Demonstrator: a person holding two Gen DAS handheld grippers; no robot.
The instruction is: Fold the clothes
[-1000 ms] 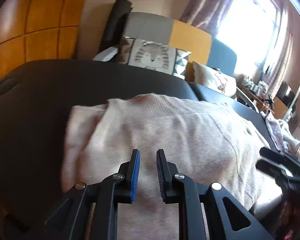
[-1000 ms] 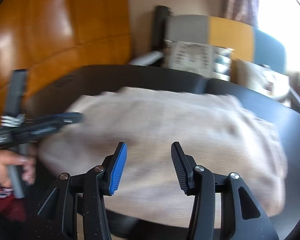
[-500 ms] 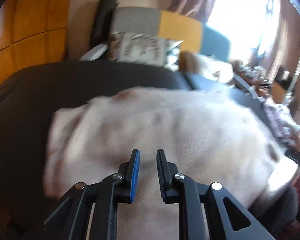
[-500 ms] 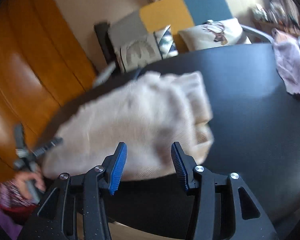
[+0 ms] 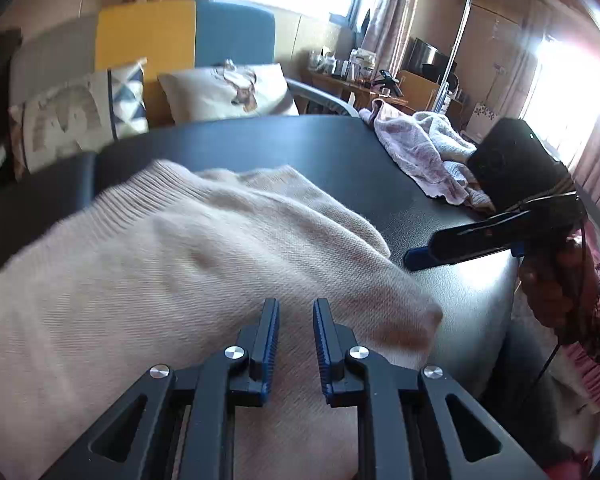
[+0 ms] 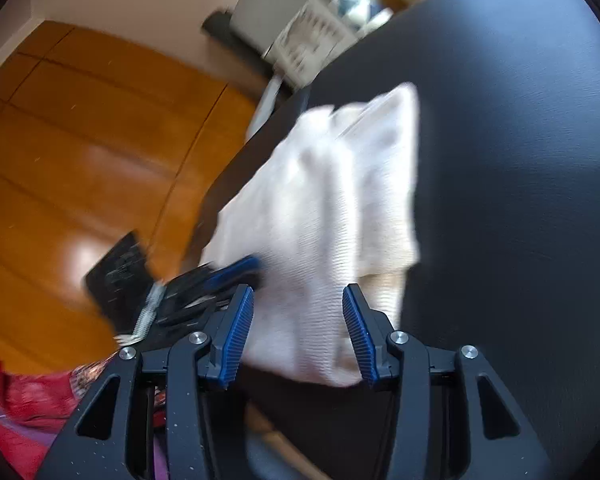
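- Sweater (image 5: 204, 264), beige knit, folded into a bundle, lies lower left of frame on the dark bench (image 5: 340, 152).
- Left tongs (image 5: 296, 340): narrow gap, nothing gripped, above the knit.
- Right tongs (image 6: 298, 332): half open, empty.
- Judgement: bundle looks lumpy; press the layers flat and square the edges.

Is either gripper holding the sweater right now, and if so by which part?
Neither. The left gripper and right gripper both stand open above the folded beige sweater, with nothing pinched between their pads.
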